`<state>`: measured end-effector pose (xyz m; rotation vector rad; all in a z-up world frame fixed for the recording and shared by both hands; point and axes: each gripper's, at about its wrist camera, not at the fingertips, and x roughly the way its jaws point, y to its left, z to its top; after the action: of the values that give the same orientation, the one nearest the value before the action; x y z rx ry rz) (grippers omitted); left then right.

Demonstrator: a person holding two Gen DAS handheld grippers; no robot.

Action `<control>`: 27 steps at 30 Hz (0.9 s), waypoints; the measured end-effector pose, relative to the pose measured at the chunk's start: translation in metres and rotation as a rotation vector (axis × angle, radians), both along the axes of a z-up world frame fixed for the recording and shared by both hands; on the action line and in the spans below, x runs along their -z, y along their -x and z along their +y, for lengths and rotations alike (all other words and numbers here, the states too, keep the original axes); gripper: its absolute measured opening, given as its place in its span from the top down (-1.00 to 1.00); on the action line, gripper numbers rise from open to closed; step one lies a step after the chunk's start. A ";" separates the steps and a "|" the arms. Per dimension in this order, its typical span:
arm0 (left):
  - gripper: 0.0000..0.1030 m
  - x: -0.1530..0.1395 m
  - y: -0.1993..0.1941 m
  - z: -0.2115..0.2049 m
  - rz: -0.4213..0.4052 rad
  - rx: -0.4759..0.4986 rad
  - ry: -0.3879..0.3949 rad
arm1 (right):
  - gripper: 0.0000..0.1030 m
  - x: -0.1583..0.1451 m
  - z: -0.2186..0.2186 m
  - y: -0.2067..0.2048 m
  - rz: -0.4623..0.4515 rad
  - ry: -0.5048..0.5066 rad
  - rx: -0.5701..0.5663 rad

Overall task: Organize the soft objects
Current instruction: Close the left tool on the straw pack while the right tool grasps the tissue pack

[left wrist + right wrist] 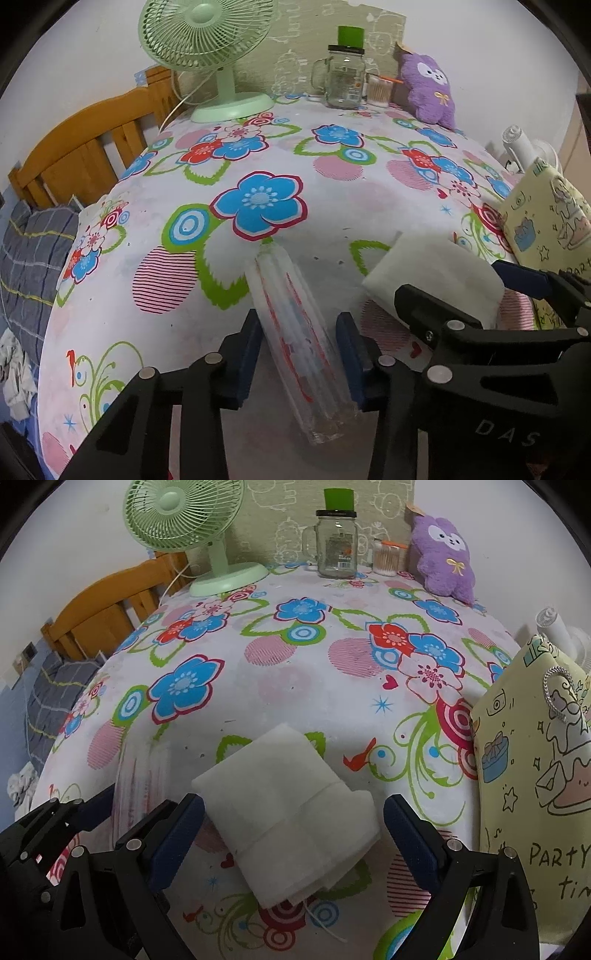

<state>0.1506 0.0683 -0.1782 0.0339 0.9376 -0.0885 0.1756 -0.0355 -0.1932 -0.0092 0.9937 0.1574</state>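
In the left wrist view we see our left tongs (299, 354) at the bottom centre of the frame, wide open, with one blue pad on each side of a long clear plastic packet with red print (295, 339). The packet lies on the flowered tabletop (332, 192), between the pads, and we cannot tell if a pad touches it. To the right of it, at the lower right of the frame, lies a folded white soft cloth (432, 273), and the black right tongs (476, 291) stand over its near edge, open around it. At the right edge stands a pale yellow paper gift bag with cartoon drawings (546, 218). At the top of the frame are a light green table fan (210, 55), a clear glass jar mug with a handle (343, 81) and a purple plush toy with a white face (428, 88). At the left a wooden bed frame (81, 147) shows.

In the right wrist view the right tongs (293, 823) are at the bottom centre, wide open, and hold nothing. The folded white cloth (291, 812) lies flat on the tabletop (295, 686) between the two blue pads, apart from both. The packet (140, 782) is at the lower left, just beside the cloth, with the left tongs (99, 808) around it. The gift bag (535, 760) fills the right edge; the fan (184, 524), the jar mug (336, 546) and the plush toy (443, 554) stand at the top.
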 end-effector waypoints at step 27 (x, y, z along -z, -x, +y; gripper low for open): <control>0.32 -0.002 0.002 -0.020 0.008 0.073 -0.004 | -0.10 0.006 0.009 -0.007 0.023 0.004 -0.050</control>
<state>0.1489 0.0484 -0.1765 0.0721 0.9447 -0.1546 0.1828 -0.0261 -0.1991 -0.0359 1.0172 0.2020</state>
